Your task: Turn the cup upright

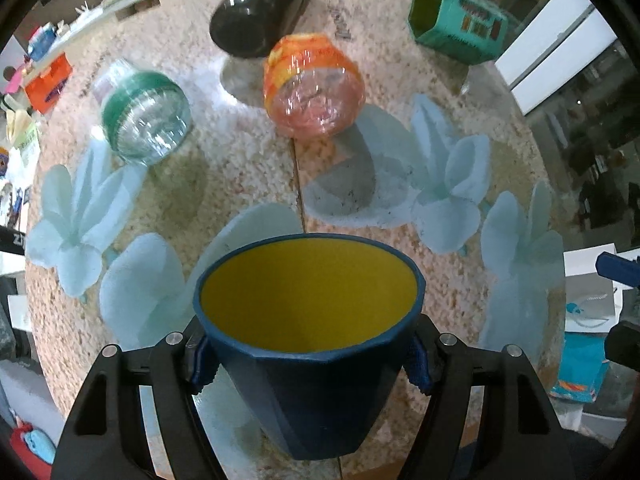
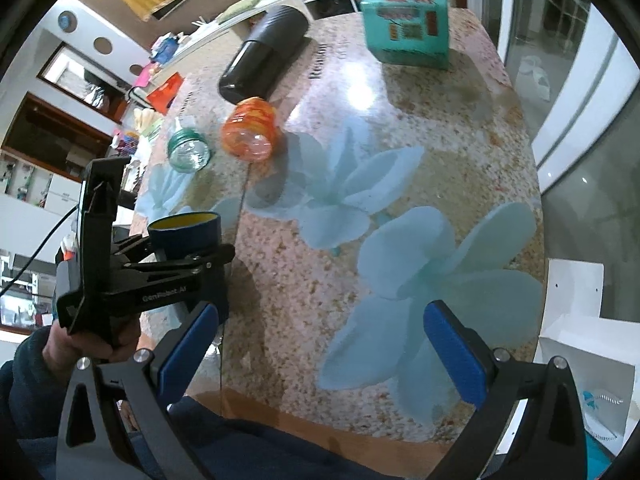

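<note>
A dark blue cup with a yellow inside stands mouth-up between my left fingers. My left gripper is shut on its sides, low over the table near its front edge. In the right wrist view the same cup shows at the left, mouth up, held in the left gripper over the table's left edge. My right gripper is open and empty above the table's front edge, to the right of the cup.
On the speckled table with pale blue flowers lie a green-banded clear bottle, an orange bottle, a black cylinder and a teal box, all at the far side. A white shelf stands at the right.
</note>
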